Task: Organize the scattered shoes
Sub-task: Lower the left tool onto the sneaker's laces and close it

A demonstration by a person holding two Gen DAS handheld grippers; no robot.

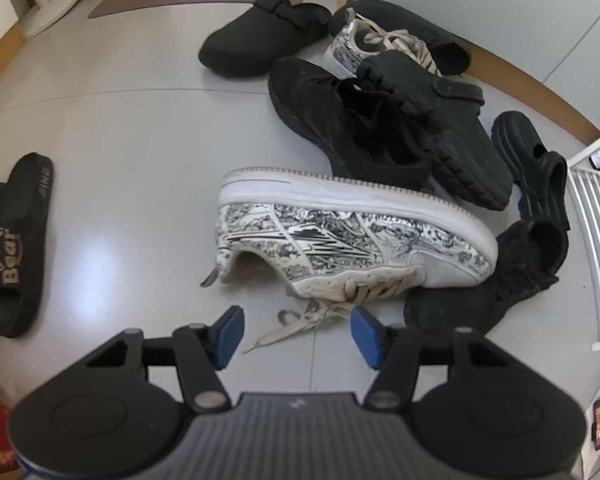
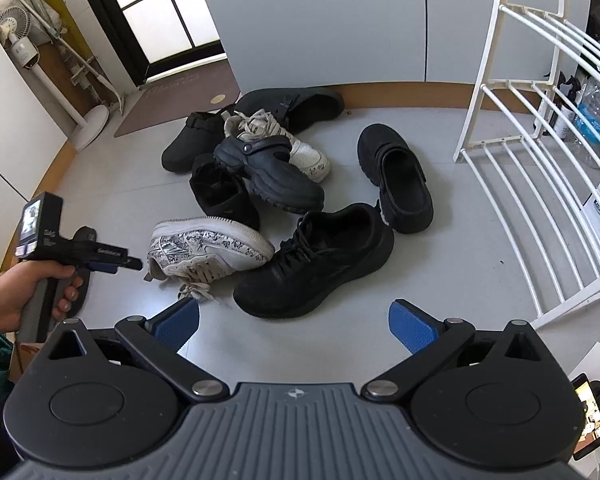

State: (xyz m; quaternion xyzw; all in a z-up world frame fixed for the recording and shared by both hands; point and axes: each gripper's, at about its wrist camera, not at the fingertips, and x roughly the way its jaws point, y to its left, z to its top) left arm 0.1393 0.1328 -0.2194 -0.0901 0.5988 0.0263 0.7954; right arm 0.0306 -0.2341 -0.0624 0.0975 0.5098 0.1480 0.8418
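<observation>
Bright, even daylight comes through the window [image 2: 172,12] at the back. A soft glare patch sits on the glossy floor [image 1: 112,256]. Shadows are faint. Both fisheye views bend strongly at the edges, with dark corners; the left view is slightly blurred.

Grey tiled floor [image 2: 460,264], white wire rack [image 2: 540,152], glazed dark-framed door [image 2: 168,12]

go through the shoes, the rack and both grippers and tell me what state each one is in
Patterned sneaker: on its side, laces loose.
Second patterned sneaker: upright, under a black clog.
Black lace-up sneaker: upright, laced.
White rack: no shoes on it.
Left gripper: open, nothing held.
Right gripper: open, nothing held.
</observation>
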